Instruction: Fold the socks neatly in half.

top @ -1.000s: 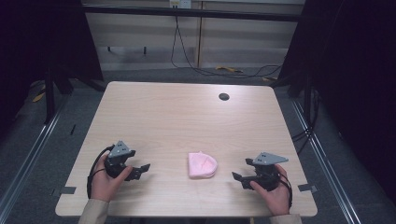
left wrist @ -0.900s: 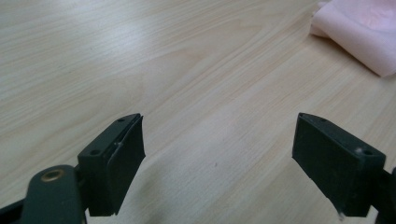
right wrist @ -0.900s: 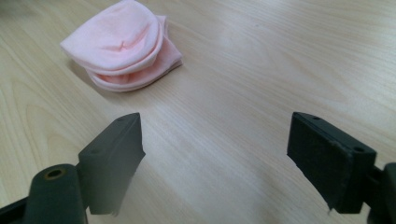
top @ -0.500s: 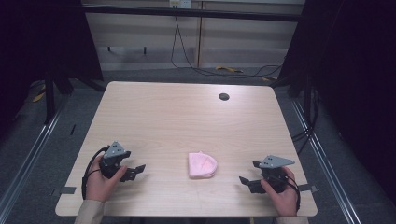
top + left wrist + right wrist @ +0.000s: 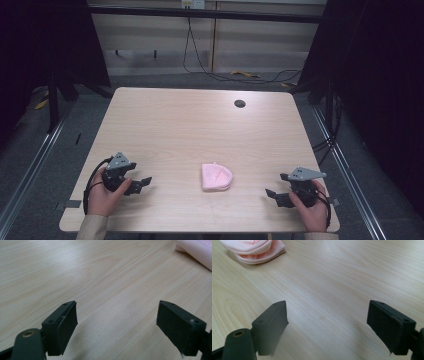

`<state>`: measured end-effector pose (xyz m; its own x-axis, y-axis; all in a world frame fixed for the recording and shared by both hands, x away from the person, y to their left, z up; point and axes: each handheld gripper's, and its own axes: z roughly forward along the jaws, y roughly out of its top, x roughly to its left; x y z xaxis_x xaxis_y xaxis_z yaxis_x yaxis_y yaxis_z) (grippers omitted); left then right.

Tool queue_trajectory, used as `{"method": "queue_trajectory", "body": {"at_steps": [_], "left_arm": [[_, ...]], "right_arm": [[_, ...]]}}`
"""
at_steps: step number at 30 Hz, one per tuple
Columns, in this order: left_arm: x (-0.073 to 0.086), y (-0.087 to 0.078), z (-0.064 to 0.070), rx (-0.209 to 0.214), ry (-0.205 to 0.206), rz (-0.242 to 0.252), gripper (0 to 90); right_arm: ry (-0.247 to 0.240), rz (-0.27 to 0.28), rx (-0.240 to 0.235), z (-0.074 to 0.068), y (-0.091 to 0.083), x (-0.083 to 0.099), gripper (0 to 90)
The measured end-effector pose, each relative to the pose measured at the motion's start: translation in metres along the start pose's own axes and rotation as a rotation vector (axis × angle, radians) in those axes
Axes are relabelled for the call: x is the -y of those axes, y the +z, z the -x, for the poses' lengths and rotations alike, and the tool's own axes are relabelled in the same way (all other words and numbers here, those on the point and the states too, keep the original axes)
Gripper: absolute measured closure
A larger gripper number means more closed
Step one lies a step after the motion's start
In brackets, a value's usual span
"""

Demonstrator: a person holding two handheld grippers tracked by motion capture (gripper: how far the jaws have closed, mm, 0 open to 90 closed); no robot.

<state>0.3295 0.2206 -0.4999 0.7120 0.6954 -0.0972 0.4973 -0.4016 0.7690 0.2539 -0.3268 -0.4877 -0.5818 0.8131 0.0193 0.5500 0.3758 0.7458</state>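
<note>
Pale wooden table (image 5: 200,125): folded pink cloth (image 5: 217,176) at centre front, flanked well apart by left gripper (image 5: 141,183) and right gripper (image 5: 274,194), both wide open, empty.

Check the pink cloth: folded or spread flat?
Folded. The pink cloth lies as a compact bundle on the table, with stacked layers along its edge in the right gripper view.

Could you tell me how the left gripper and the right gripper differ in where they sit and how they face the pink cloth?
The left gripper rests near the table's left front corner, the right gripper near its right front corner. The left points rightward at the pink cloth, the right leftward at it. The right sits slightly closer to the front edge. Both are open, empty and apart from the cloth.
</note>
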Motion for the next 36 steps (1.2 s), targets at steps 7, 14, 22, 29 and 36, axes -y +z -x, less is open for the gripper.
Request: {"method": "queue_trajectory", "body": {"at_steps": [7, 14, 22, 29, 36], "left_arm": [[0.003, 0.0, -0.004, 0.001, 0.001, -0.011, 17.0], [0.008, -0.002, -0.01, -0.02, -0.001, -0.02, 17.2], [0.012, -0.005, -0.015, -0.035, -0.001, -0.026, 17.2], [0.014, -0.005, -0.017, -0.047, -0.009, -0.03, 17.2], [0.016, -0.005, -0.019, -0.059, -0.008, -0.038, 17.1]], "right_arm": [[0.002, -0.017, 0.024, 0.005, -0.005, 0.005, 16.5], [-0.008, -0.04, 0.037, 0.007, -0.003, 0.009, 16.7], [-0.002, -0.06, 0.055, 0.012, -0.002, 0.013, 16.5], [0.015, -0.052, 0.069, 0.016, -0.002, 0.016, 16.0], [0.029, -0.052, 0.066, 0.017, -0.002, 0.017, 15.1]]}}
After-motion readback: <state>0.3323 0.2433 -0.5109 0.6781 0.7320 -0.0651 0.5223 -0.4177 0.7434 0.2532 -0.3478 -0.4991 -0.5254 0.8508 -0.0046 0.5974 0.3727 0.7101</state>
